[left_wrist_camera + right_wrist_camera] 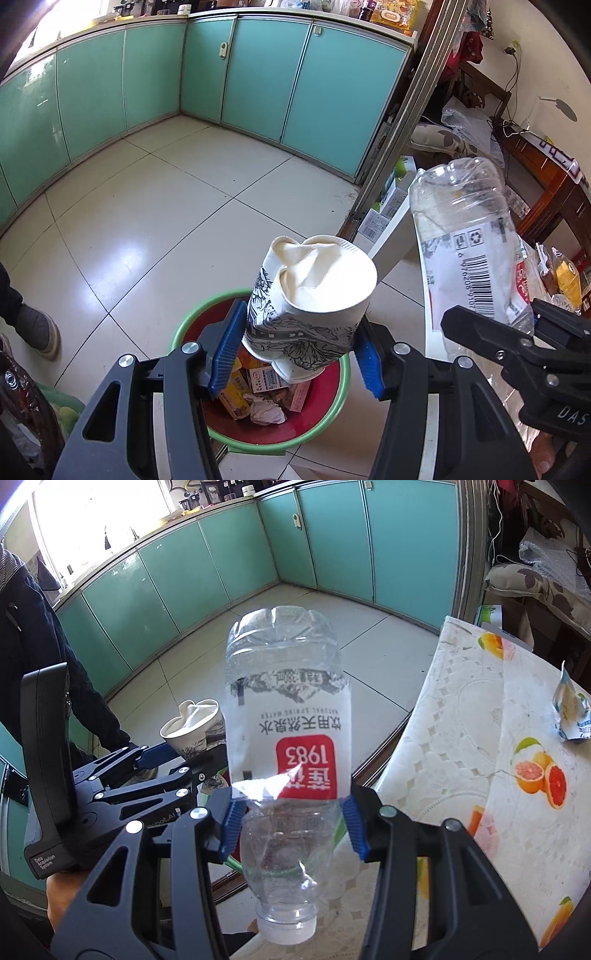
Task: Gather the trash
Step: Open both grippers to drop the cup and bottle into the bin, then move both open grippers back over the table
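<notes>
My left gripper [295, 347] is shut on a crumpled paper cup [314, 295] with black line drawings, held just above a red bin with a green rim [177, 328] that holds wrappers and tissue. My right gripper [291, 823] is shut on an empty clear plastic water bottle [288, 720] with a red and white label, cap end toward the camera. The bottle also shows in the left wrist view [465, 236], to the right of the cup. The cup shows in the right wrist view [192, 723], to the left of the bottle.
A table with a fruit-print cloth [480, 716] stands at the right, with a crumpled wrapper [570, 712] on it. Teal cabinets [258, 74] line the far walls. A person's shoe [37, 328] is on the tiled floor at the left. Boxes [376, 221] stand by the door frame.
</notes>
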`<action>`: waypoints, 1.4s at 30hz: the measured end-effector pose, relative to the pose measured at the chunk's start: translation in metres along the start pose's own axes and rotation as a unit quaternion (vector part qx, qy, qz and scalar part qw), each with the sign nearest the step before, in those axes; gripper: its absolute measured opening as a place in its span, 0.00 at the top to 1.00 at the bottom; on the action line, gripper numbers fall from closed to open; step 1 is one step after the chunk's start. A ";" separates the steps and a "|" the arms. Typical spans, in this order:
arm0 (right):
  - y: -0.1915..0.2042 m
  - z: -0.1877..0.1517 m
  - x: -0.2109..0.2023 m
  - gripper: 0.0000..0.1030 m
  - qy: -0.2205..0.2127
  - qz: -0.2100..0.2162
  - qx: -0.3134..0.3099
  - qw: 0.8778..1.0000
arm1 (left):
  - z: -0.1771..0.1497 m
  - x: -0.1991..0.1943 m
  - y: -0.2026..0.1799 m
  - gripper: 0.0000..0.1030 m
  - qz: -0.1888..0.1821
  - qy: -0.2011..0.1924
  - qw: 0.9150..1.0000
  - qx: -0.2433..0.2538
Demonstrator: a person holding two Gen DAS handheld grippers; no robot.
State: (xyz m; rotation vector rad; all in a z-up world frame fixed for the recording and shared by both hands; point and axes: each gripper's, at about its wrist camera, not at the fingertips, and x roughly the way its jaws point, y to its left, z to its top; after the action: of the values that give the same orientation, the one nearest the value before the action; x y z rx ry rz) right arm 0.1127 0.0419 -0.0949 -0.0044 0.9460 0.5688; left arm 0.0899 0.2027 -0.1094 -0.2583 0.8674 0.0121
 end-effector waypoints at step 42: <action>-0.120 -0.072 -0.109 0.43 -0.057 -0.108 0.078 0.989 | 0.008 0.012 -0.035 0.28 -0.007 0.009 1.000 -0.005</action>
State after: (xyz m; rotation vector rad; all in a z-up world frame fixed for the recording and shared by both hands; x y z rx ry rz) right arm 0.0643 -0.1282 -0.0830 0.0655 0.8634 0.2912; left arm 0.1076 0.1696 -0.1059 -0.2754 0.8841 0.0008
